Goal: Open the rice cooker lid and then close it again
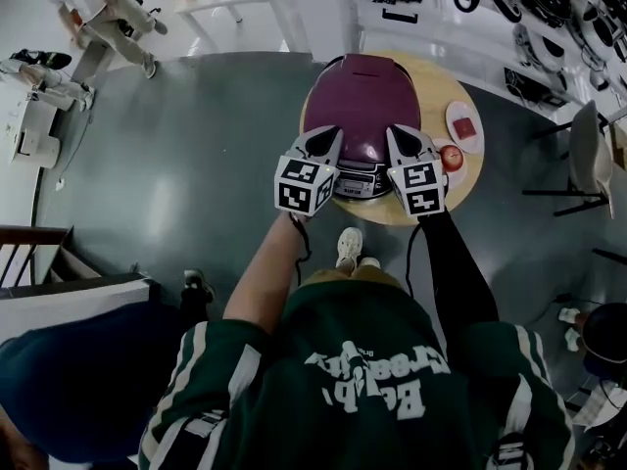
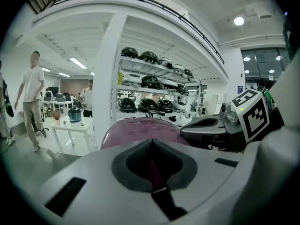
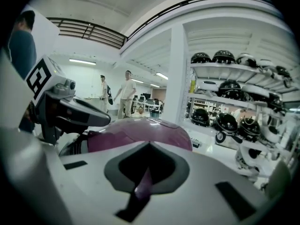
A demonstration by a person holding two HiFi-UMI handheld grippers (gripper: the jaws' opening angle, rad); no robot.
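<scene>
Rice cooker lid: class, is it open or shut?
Shut. In the head view the purple lid sits down over the cooker; nothing of its inside shows.

Open-plan lab or office: white shelves [image 3: 234, 70] of dark rounded appliances [image 3: 227, 122], desks [image 2: 70, 125], strip lights [image 2: 77, 62].

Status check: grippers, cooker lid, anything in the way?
Left gripper and right gripper both shut, empty. Rice cooker lid down, grippers at its front. Nothing blocking.

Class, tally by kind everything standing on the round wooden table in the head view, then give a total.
Rice cooker: 1
Plate: 1
Small red objects: 2 (one on the plate, one beside it)
Total: 4
</scene>
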